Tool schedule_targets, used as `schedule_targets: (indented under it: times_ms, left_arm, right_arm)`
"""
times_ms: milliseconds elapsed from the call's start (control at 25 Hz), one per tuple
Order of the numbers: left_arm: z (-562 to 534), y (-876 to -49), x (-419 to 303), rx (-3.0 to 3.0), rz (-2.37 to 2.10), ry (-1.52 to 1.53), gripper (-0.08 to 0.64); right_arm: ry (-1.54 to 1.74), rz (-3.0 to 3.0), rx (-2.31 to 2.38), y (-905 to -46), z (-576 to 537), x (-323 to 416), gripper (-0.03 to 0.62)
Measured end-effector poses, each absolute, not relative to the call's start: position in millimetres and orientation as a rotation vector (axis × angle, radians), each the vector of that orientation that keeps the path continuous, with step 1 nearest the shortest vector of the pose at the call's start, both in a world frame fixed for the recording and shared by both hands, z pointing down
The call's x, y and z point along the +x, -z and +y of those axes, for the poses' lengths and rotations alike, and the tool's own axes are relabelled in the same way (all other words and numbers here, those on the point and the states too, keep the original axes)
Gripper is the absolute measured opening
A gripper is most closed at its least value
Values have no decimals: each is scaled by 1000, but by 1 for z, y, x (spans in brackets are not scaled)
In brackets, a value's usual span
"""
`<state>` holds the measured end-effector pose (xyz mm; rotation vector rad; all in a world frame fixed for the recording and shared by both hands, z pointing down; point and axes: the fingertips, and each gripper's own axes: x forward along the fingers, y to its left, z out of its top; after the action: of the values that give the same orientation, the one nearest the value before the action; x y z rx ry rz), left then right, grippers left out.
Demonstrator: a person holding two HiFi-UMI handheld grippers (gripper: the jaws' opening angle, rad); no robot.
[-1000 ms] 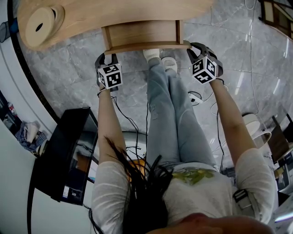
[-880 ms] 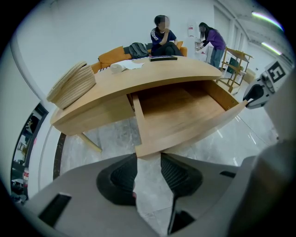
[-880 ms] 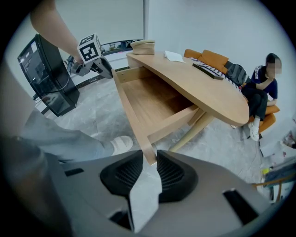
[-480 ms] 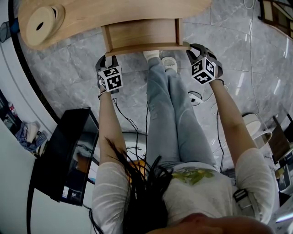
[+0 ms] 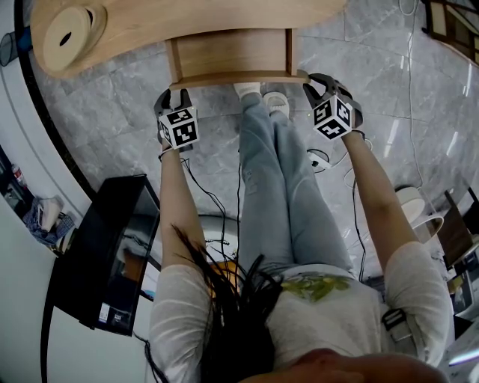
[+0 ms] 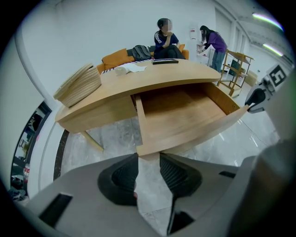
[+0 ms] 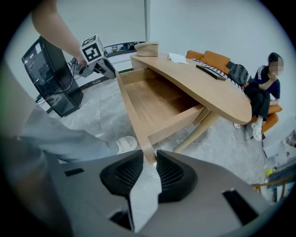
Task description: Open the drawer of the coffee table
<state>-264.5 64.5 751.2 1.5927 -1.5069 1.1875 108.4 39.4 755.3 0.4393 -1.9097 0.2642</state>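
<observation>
The light-wood coffee table (image 5: 187, 19) has its drawer (image 5: 232, 56) pulled out toward me, and the tray looks bare inside (image 6: 185, 115) (image 7: 152, 102). My left gripper (image 5: 174, 96) (image 6: 149, 157) stands at the left end of the drawer front. That corner of wood fills the gap between its pad tips, and the jaws are still easing closed. At the right end of the drawer front is my right gripper (image 5: 313, 82) (image 7: 149, 159), its ribbed pads pressed on the board's end. Both point steeply down.
A woven basket (image 5: 67, 41) lies on the table's left end. A black cabinet (image 5: 112, 247) stands on the marble floor to my left, with cables (image 5: 217, 202) beside my legs (image 5: 277, 187). Two people (image 6: 166, 44) are by an orange sofa beyond the table.
Almost nothing: both grippers stay at the drawer's front corners, and the left marker cube has slipped very slightly toward me.
</observation>
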Motion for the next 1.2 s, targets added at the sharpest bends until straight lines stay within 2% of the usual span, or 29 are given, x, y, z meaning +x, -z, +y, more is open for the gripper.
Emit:
schedule_targets:
  times_ms: [560,600,680,1200]
  left_arm:
    - [85,-764,-252,1562,-1415,-1259,153]
    - [84,-764,-250,1570,-1409,-1266,148]
    - [82,-763,-243,1606,-1400,-1310,113]
    - [55,-719,-227,1565,-1545,-1090,99]
  right_arm:
    - [-296,-1867,370,-769,50,116,98]
    - [-303,-1871,372,-769,51,115,93]
    - [-293,-1898,421,-765,49,111,11]
    - [-401,-2009,546,-714,20,71,8]
